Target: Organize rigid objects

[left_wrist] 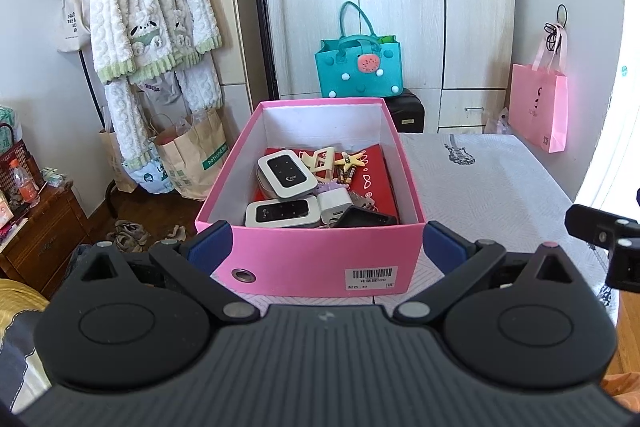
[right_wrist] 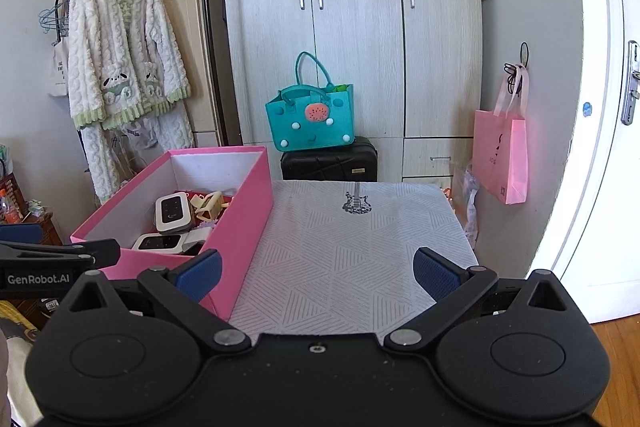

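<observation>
A pink box (left_wrist: 320, 259) stands on the white patterned tablecloth (left_wrist: 480, 179). Inside lie two white pocket routers (left_wrist: 285, 175) (left_wrist: 282, 213), a white charger (left_wrist: 334, 205), a cream clip (left_wrist: 324, 157), small batteries, a black item and a red packet (left_wrist: 374, 175). My left gripper (left_wrist: 326, 241) is open and empty, its pads on either side of the box's near end. My right gripper (right_wrist: 318, 273) is open and empty over the bare cloth (right_wrist: 352, 247), right of the box (right_wrist: 240, 219). The routers also show in the right wrist view (right_wrist: 172, 211).
Behind the table stand a black suitcase (right_wrist: 330, 161) with a teal bag (right_wrist: 310, 119) on it, and a wardrobe (right_wrist: 352, 27). A pink bag (right_wrist: 502, 155) hangs at right. A clothes rack with a robe (left_wrist: 148, 7), paper bags and a wooden nightstand (left_wrist: 40, 227) are at left.
</observation>
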Tool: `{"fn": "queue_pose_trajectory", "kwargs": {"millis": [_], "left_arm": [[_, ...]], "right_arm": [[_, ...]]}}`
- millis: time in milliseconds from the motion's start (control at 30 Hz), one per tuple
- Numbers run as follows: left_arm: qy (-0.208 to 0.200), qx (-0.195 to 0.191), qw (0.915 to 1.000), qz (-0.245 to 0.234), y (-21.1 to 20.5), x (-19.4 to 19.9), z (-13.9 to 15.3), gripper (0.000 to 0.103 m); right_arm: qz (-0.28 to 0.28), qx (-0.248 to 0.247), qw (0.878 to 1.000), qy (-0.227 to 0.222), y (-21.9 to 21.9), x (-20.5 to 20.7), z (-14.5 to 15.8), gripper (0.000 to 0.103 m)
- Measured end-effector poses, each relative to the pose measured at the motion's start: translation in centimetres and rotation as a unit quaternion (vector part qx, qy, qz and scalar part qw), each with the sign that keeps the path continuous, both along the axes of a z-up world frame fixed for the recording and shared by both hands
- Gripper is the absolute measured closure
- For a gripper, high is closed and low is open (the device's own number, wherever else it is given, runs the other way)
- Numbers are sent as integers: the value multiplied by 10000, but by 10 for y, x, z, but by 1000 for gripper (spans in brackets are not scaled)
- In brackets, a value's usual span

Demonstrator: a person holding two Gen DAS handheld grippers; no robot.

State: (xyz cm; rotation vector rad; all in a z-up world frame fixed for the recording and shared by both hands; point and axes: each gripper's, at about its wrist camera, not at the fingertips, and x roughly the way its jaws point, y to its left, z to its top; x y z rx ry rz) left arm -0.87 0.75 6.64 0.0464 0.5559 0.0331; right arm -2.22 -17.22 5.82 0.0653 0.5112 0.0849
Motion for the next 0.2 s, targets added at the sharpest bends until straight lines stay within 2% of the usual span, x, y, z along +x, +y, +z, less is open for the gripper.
{"fn": "queue_pose_trajectory", "kwargs": {"millis": [200], "left_arm": [[20, 9, 10000, -7, -1, -2, 0, 0]], "right_arm": [[-30, -44, 10000, 6, 1, -1, 0, 0]]}}
